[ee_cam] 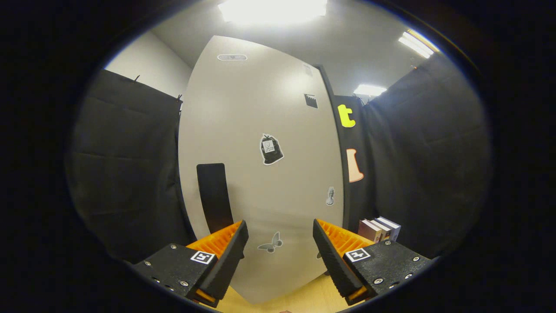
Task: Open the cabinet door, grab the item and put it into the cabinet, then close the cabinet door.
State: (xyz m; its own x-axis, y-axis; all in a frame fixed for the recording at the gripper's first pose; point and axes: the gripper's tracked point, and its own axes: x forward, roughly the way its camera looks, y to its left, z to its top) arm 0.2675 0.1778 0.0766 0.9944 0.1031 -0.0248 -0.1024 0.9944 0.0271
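Left on the closed pale grey cabinet door (pixel 260 130) sits its black vertical handle (pixel 214 198), your wide-open, empty gripper (pixel 280 243) faces the door, right stand the books (pixel 378 229); judge opening first—close on the handle.

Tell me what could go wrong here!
1. The door is shut and the handle sits off to one side of the open gripper, so the jaws may close on nothing or scrape the panel.
2. If the door swings wide, it could hit the books beside it.
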